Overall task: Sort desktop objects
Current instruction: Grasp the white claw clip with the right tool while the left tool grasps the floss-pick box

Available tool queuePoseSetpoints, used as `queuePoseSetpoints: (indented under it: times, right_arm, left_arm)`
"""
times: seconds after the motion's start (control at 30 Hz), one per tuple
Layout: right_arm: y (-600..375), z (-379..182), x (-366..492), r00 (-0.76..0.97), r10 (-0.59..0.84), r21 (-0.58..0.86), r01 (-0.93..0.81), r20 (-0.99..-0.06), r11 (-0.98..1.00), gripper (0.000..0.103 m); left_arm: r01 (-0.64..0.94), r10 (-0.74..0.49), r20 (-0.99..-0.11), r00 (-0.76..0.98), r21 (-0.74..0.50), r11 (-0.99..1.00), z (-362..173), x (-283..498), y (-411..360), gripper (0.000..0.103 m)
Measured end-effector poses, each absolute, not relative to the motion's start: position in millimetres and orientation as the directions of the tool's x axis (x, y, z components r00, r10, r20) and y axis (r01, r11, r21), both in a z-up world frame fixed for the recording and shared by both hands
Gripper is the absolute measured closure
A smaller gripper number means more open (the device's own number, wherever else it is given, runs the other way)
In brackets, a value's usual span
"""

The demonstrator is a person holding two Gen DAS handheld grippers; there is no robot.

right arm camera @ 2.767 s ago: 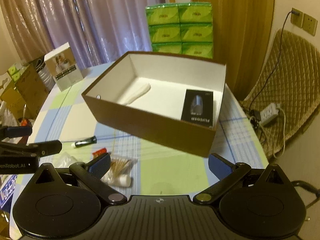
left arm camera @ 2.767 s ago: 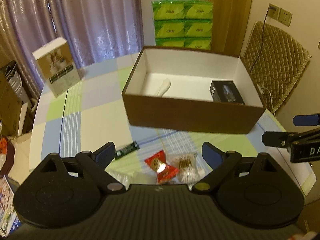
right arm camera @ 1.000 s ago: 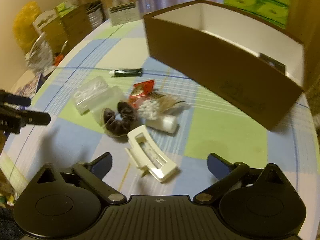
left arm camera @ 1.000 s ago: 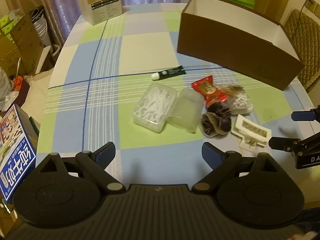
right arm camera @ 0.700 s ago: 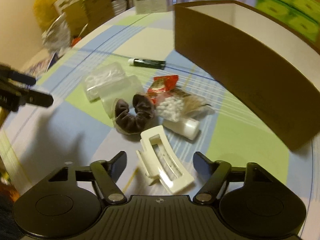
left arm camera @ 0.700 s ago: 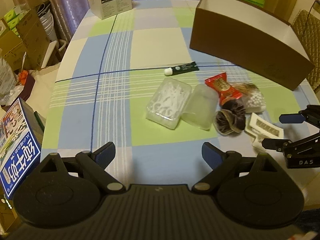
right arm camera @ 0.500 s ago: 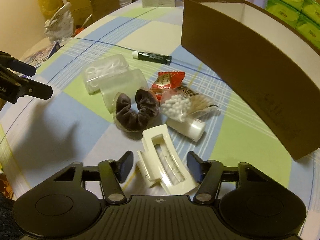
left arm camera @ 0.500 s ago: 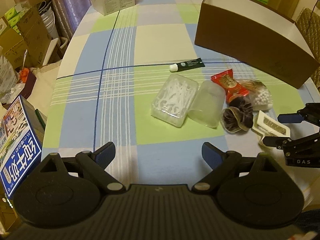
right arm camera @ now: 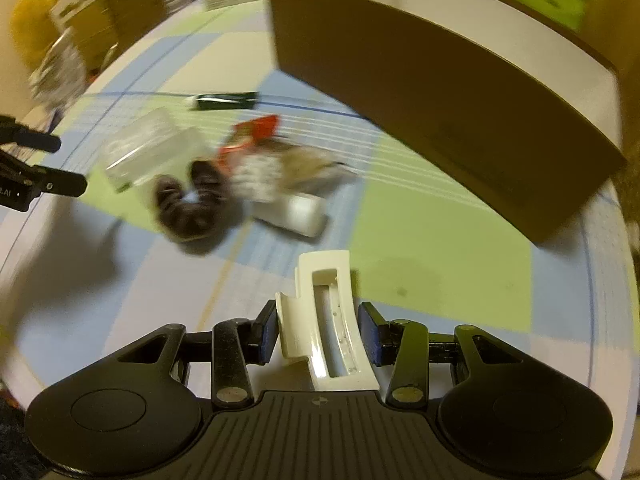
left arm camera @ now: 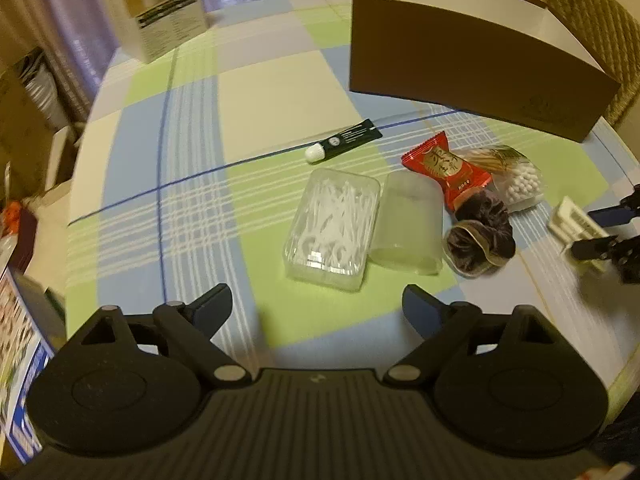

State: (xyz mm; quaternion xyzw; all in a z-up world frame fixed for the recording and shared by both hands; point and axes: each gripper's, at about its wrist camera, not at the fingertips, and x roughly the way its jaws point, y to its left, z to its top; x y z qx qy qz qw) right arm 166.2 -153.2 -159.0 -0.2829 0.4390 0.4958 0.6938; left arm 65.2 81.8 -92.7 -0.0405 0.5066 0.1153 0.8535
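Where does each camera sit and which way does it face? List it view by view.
Left wrist: on the open left hand-held gripper, facing the floss box and scrunchie; its own fingers show.
Right wrist: on the right hand-held gripper, shut on the white hair clip, facing the brown box.
Shared: clip, scrunchie, box, each other's gripper.

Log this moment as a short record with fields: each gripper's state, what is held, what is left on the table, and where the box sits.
right gripper: shut on the white hair clip, one finger on each side of it
left gripper: open, holding nothing, above the checked tablecloth
left on the table: clear box of floss picks, its clear lid, dark scrunchie, red sachet, bag of cotton swabs, dark tube
brown box: open-topped, beyond the pile
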Motion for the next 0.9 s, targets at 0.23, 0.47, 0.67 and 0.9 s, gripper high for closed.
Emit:
queuePoseSetpoints:
  times: [0.23,0.47,0.67,0.9]
  right_arm:
    - [-175,-155,193,0.183,0.412,0.043,-0.876,-0.893,0.480,0.063]
    - [-193,-152,214,0.242,0.382,0.030,-0.811,-0.892,0.584,0.063]
    - [-203,-150,223,0.267,0.364,0.027,-0.774,-0.892,0.633,0.063]
    - [-203,-150,225,0.276,0.354,0.021,-0.762,-0.894,0.647,0.063]
  left_arm:
    - [-0.125,0.096,-0.896,0.434,0.045,0.991,-115,94,92,0.030]
    - [-0.049,0.070,-0.900,0.429,0.054,0.997,-123,116,101,0.048]
    - [-0.021,0.067,-0.896,0.439,0.064,0.998,-126,133,108,0.048]
    - [0.002,0.072,-0.895,0.441,0.081,0.997,-130,145,106,0.049]
